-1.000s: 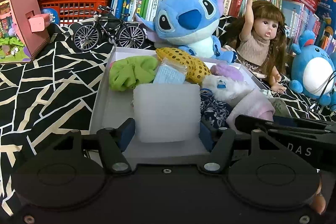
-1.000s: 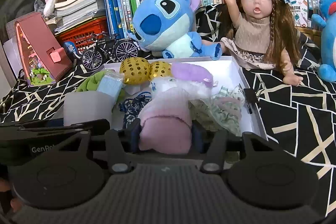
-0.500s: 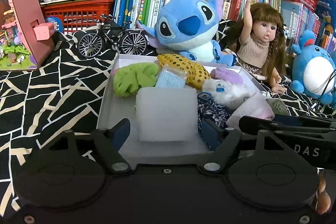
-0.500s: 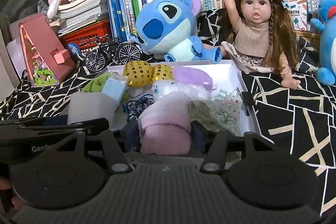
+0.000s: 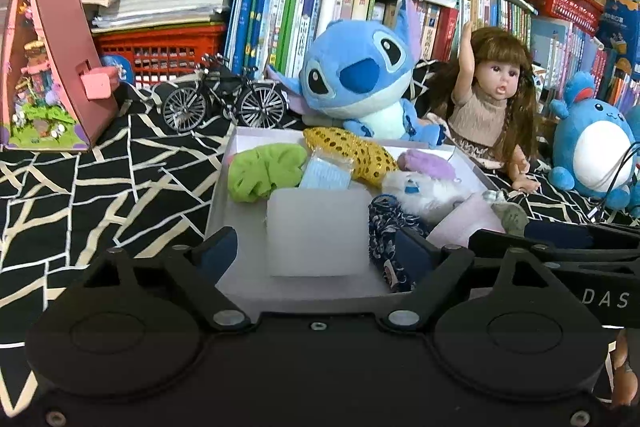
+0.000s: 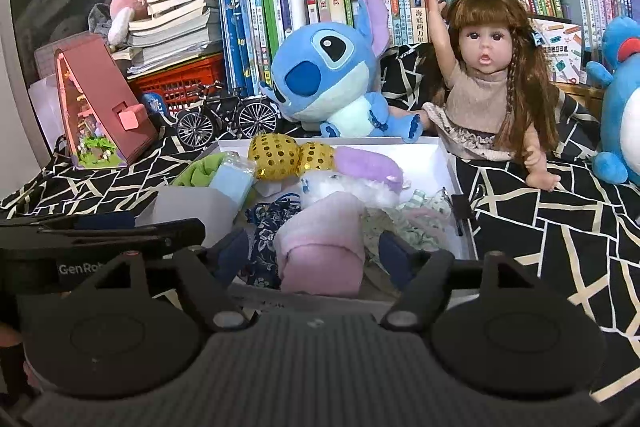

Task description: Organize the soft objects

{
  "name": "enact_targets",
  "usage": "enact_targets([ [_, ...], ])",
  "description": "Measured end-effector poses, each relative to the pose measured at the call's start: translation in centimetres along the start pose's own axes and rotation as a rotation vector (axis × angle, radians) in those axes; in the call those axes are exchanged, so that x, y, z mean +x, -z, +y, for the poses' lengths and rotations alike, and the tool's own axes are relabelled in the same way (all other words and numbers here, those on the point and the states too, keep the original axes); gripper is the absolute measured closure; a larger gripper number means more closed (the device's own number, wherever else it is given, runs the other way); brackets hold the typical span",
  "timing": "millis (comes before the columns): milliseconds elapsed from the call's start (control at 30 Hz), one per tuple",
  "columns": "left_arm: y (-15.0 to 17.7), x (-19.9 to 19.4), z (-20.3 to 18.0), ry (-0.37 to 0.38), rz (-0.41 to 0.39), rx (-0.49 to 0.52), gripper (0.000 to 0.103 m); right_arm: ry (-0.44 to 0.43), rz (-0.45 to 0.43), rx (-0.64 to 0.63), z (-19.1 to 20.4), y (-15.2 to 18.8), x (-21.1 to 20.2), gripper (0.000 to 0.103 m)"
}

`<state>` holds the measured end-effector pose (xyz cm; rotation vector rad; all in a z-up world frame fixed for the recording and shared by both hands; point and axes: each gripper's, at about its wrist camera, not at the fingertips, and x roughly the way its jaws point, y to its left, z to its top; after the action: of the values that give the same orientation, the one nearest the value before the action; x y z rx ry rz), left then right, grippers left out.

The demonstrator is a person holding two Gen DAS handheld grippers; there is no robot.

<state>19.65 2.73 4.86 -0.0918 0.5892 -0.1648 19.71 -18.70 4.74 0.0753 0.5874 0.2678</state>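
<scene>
A white tray (image 5: pixel 224 183) holds several soft things: a white foam block (image 5: pixel 316 231), a green cloth (image 5: pixel 266 169), a gold sequined pouch (image 5: pixel 352 149), a purple plush (image 5: pixel 428 163), a white fluffy toy (image 5: pixel 424 193) and a rolled pink cloth (image 6: pixel 320 247). My left gripper (image 5: pixel 318 253) is open, its fingers standing apart on either side of the foam block. My right gripper (image 6: pixel 318 253) is open around the pink cloth, clear of it on both sides. The tray also shows in the right wrist view (image 6: pixel 444 163).
A blue Stitch plush (image 5: pixel 360 83), a doll (image 5: pixel 492 107) and a blue round plush (image 5: pixel 596 151) sit behind the tray. A toy bicycle (image 5: pixel 224 99), a red basket (image 5: pixel 160 51), a pink toy house (image 5: pixel 44 67) and bookshelves stand at the back.
Both grippers have opened, letting go of the foam block and the pink cloth, and both have drawn back a little from the tray.
</scene>
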Motion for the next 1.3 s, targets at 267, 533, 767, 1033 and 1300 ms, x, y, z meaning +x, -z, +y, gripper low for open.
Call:
enact_targets([
  [267,0.4,-2.8,0.1,0.005,-0.026,0.012,0.014,-0.002,-0.025,-0.019,-0.1,0.1,-2.3,0.017],
  [533,1.0,-5.0,-0.1,0.017,-0.034,0.022,0.014,0.001,-0.043,-0.010,-0.1,0.7,-4.3,0.015],
  [767,1.9,-5.6,0.1,0.010,-0.016,0.012,0.013,0.005,-0.055,-0.029,0.4,1.4,-5.5,0.013],
  [1033,3.1,-5.4,0.5,-0.008,0.022,-0.005,0.013,0.014,-0.048,-0.029,0.7,2.7,-5.8,0.011],
  [1300,4.5,-4.8,1.0,-0.051,0.057,-0.023,0.013,0.048,-0.016,0.005,0.3,4.2,-5.2,0.009],
])
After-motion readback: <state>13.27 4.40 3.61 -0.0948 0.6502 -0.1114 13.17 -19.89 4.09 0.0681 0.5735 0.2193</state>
